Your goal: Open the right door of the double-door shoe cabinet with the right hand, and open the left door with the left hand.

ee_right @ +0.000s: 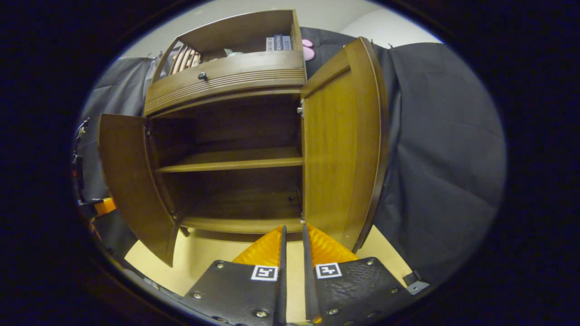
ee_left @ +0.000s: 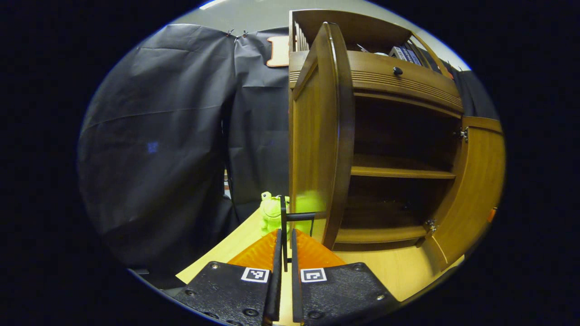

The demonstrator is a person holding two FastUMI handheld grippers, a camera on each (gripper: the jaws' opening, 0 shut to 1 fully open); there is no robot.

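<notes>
The wooden shoe cabinet [ee_left: 403,81] stands with both doors swung out, baring two dark shelves. In the left gripper view the left door [ee_left: 324,136] is seen nearly edge-on. Its black bar handle [ee_left: 283,208] runs down between my left gripper's [ee_left: 284,232] fingers, which are shut on it. The right door [ee_left: 476,190] hangs open at the far side. In the right gripper view the right door [ee_right: 340,149] stands wide just ahead, and the left door [ee_right: 131,181] is out as well. My right gripper [ee_right: 293,228] is shut with only a slit between its fingers, holding nothing.
A green frog toy [ee_left: 272,210] sits on the light wooden tabletop [ee_left: 385,271] just left of the left door. Above the doors is a drawer with a black knob [ee_right: 202,76], and books [ee_right: 278,43] lie on the top shelf. Black cloth walls flank the cabinet.
</notes>
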